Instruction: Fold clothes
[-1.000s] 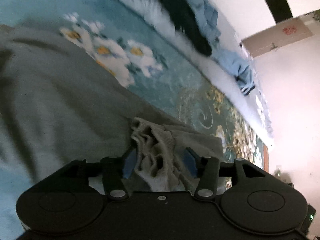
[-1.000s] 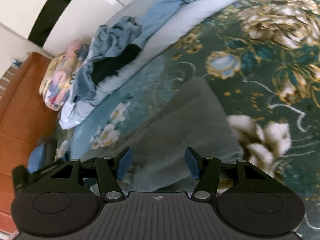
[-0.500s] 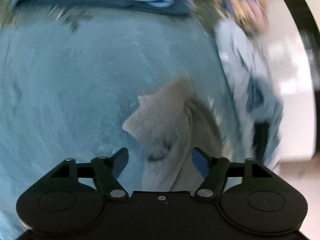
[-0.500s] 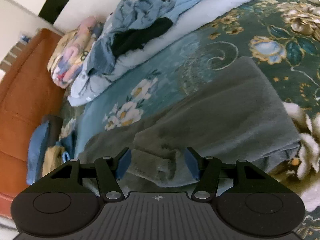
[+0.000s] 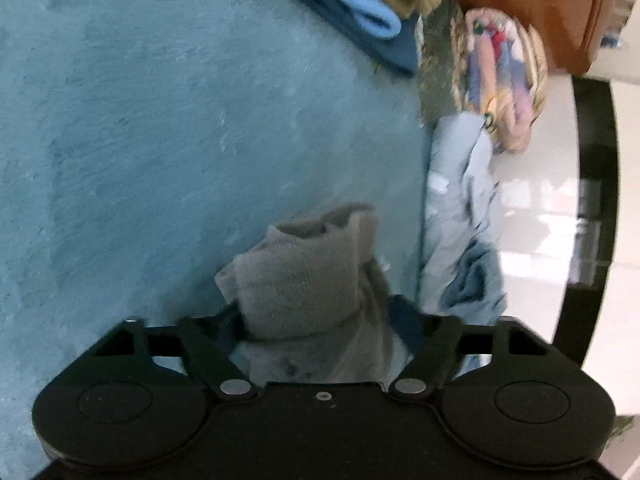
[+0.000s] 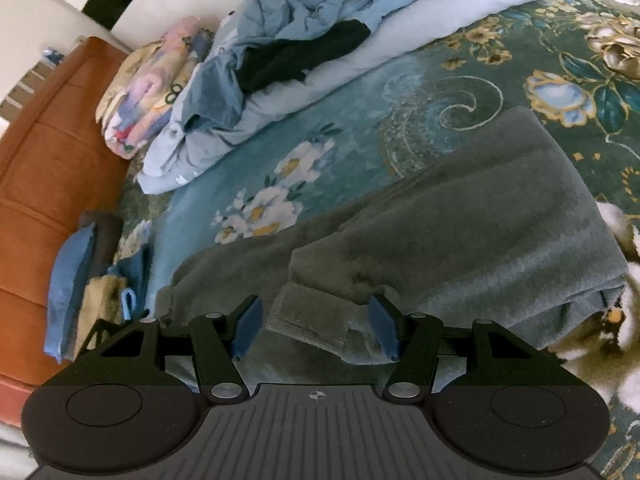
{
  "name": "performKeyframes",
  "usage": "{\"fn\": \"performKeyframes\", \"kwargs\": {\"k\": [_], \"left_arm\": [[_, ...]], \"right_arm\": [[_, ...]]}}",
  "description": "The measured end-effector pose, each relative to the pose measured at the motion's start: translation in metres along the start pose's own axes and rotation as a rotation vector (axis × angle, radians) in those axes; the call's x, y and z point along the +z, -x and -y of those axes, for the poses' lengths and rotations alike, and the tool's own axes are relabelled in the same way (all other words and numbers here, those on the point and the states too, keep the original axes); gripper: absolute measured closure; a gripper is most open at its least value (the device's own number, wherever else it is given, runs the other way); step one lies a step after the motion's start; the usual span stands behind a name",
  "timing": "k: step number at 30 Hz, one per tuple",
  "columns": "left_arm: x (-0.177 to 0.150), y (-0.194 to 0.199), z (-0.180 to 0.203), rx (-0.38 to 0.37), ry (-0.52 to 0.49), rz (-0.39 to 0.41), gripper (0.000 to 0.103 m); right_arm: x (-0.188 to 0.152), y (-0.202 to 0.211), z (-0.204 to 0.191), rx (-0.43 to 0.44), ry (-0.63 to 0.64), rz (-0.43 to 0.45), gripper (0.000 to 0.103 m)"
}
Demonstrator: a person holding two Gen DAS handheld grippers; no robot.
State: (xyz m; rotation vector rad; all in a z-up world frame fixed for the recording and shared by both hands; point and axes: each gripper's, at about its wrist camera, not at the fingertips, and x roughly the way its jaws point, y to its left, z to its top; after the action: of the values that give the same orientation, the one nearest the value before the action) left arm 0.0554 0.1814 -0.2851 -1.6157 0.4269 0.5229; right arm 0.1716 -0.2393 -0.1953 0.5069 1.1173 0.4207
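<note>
A grey sweater [image 6: 480, 220] lies spread on the floral bedspread [image 6: 440, 92]. In the left wrist view one of its ribbed sleeve cuffs [image 5: 300, 272] sticks up folded between the fingers of my left gripper [image 5: 316, 320]. The jaws are closing and the pads press the fabric from both sides. My right gripper [image 6: 314, 314] hangs open just above the other sleeve cuff [image 6: 308, 324]. That cuff lies flat in the gap, and neither blue pad touches it.
A heap of blue and black clothes [image 6: 288, 40] and a folded floral quilt [image 6: 148, 92] lie at the back by the brown headboard [image 6: 48, 152]. Folded blue and tan items [image 6: 80, 280] sit at the left. A light-blue garment [image 5: 460, 220] lies right of the left gripper.
The left gripper swung round and rolled, from facing the flowered spread to facing the plain blue area. Its jaws widened off the cuff, then narrowed onto it. The right gripper drew in over the other cuff.
</note>
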Motion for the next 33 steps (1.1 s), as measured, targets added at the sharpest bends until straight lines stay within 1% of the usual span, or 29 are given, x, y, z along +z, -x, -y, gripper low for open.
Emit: {"fn": "performKeyframes", "kwargs": {"k": [1,2,5,7,8,9,12,13,14,15,16,17,18,21,26,27,29,30,32,33], "left_arm": [[0.002,0.001,0.001,-0.015,-0.005,0.010,0.070],[0.004,0.001,0.005,-0.020,-0.031,0.014,0.073],[0.007,0.004,0.020,-0.065,-0.112,0.006,0.078],[0.007,0.011,0.025,-0.132,-0.119,0.020,0.078],[0.007,0.015,0.027,-0.147,-0.126,0.029,0.078],[0.008,0.014,0.023,-0.120,-0.131,0.030,0.078],[0.013,0.005,0.009,0.003,-0.140,0.026,0.078],[0.016,0.003,0.002,0.026,-0.121,0.023,0.078],[0.019,0.001,-0.005,0.041,-0.092,0.019,0.075],[0.020,0.001,-0.010,0.042,-0.069,0.016,0.074],[0.021,0.002,-0.014,0.038,-0.049,0.012,0.068],[0.022,0.002,-0.015,0.033,-0.039,0.006,0.062],[0.022,0.001,-0.016,0.029,-0.034,-0.002,0.050],[0.019,-0.001,-0.014,0.028,-0.047,-0.002,0.050],[0.017,-0.013,-0.003,0.047,-0.085,-0.013,0.053],[0.017,-0.013,-0.001,0.055,-0.088,-0.006,0.056],[0.015,-0.013,0.003,0.083,-0.109,0.008,0.071],[0.015,-0.012,0.005,0.099,-0.121,0.015,0.074],[0.010,-0.010,0.018,0.110,-0.182,0.027,0.080],[0.007,-0.008,0.025,0.114,-0.216,0.032,0.081]], "right_arm": [[0.000,0.000,0.000,-0.004,-0.002,-0.001,0.047],[-0.001,0.000,0.001,-0.008,-0.005,-0.002,0.047],[-0.002,-0.002,0.001,-0.013,-0.012,-0.005,0.047],[-0.003,-0.004,0.000,-0.013,-0.012,-0.007,0.047],[-0.003,-0.005,0.000,-0.014,-0.012,-0.009,0.047],[-0.004,-0.006,-0.001,-0.014,-0.011,-0.010,0.047],[-0.004,-0.009,-0.001,-0.010,-0.011,-0.020,0.047],[-0.004,-0.010,-0.002,-0.010,-0.010,-0.022,0.047],[-0.004,-0.010,-0.002,-0.009,-0.009,-0.023,0.047],[-0.004,-0.010,-0.002,-0.008,-0.007,-0.022,0.047],[-0.003,-0.010,-0.002,-0.009,-0.006,-0.020,0.047],[-0.003,-0.009,-0.002,-0.009,-0.006,-0.018,0.047],[-0.002,-0.010,-0.001,-0.010,-0.006,-0.018,0.047],[-0.002,-0.011,0.003,-0.017,-0.018,-0.021,0.047],[-0.001,-0.007,0.007,-0.019,-0.025,-0.014,0.047],[-0.001,-0.006,0.007,-0.020,-0.021,-0.011,0.047],[0.002,-0.001,0.010,-0.023,-0.016,0.002,0.047],[0.004,0.002,0.012,-0.026,-0.014,0.011,0.047],[0.007,0.008,0.017,-0.033,-0.014,0.030,0.047],[0.009,0.012,0.020,-0.038,-0.015,0.040,0.047]]}}
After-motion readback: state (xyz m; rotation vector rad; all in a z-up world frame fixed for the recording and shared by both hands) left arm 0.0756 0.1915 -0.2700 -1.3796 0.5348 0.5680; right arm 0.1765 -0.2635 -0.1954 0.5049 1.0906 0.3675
